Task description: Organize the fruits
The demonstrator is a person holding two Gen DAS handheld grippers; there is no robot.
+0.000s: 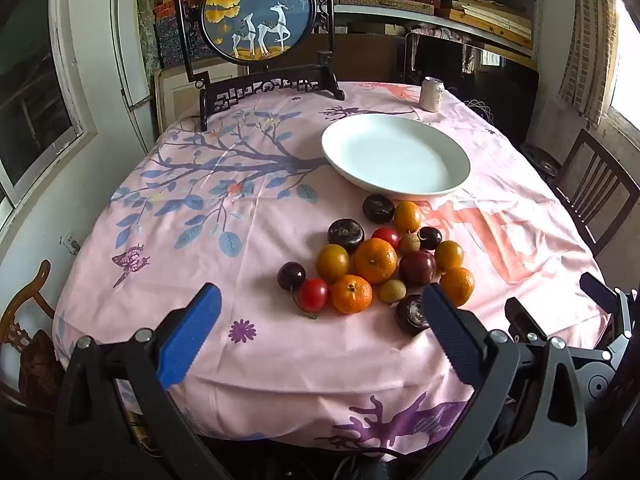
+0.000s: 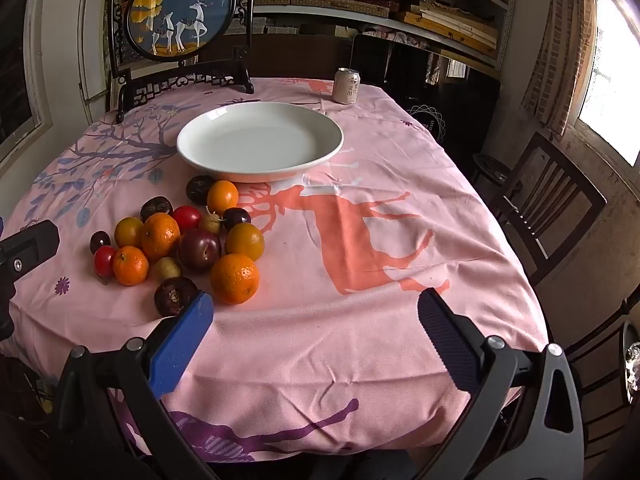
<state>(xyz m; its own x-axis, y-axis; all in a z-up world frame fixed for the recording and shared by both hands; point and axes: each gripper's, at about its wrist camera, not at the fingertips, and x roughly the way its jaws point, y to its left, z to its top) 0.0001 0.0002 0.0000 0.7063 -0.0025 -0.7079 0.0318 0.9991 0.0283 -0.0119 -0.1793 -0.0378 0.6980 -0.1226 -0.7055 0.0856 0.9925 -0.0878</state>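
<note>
A pile of fruit lies on the pink tablecloth: oranges, yellow and red round fruits, dark plums, cherries and small longans. It also shows in the right wrist view. An empty white plate stands just behind the pile; it also shows in the right wrist view. My left gripper is open and empty, hovering just in front of the pile. My right gripper is open and empty, to the right of the pile over bare cloth. A dark fruit lies beside its left finger.
A drink can stands at the table's far edge, also visible in the right wrist view. A framed round deer screen stands at the back left. A wooden chair is at the table's right side.
</note>
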